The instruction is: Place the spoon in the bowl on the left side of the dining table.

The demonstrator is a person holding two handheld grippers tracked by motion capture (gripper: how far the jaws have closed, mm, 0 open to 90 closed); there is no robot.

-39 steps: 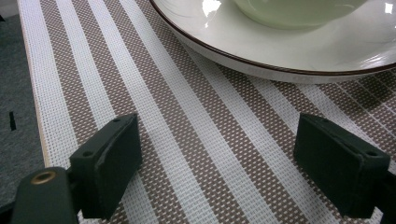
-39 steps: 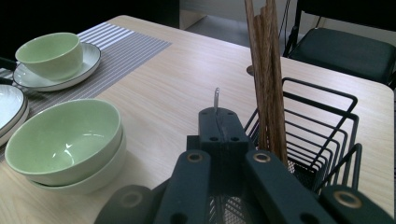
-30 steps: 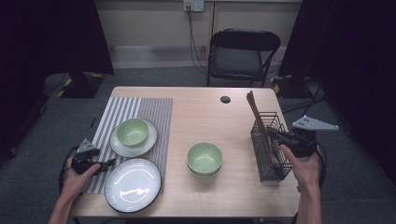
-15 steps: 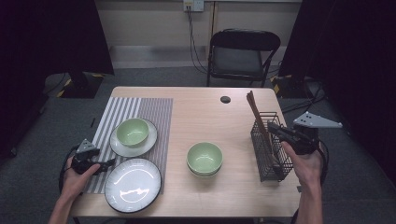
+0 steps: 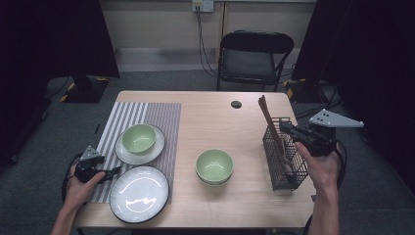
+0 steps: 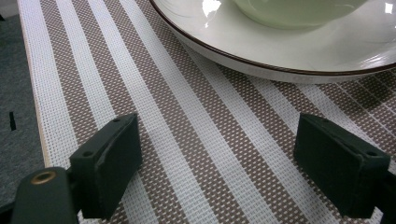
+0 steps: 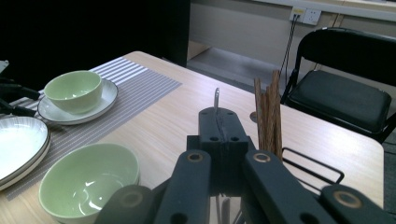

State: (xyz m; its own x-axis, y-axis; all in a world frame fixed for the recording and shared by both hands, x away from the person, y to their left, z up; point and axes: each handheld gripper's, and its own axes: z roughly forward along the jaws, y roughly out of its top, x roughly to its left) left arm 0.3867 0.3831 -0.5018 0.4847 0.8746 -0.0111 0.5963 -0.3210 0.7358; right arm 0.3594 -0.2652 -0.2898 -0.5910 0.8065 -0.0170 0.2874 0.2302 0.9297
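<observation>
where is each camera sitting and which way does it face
High view: fixed above the person's side, looking forward and down on the table; both forearms enter from the bottom, left tool, right tool over the wire caddy.
Left gripper view: low over the striped placemat, facing a plate's rim; its two jaws stand apart.
Right gripper view: looks across the table past its jaws, shut on a thin metal utensil handle.
Shared: the chopsticks and the green bowl appear in the high and right gripper views.

Overhead light brightens the table (image 5: 210,115) while the surroundings sink into near-black. Glare streaks the white plate (image 5: 139,193) and the plate rim (image 6: 280,56). The right gripper (image 7: 219,135) looms soft and out of focus, dim at the edges
</observation>
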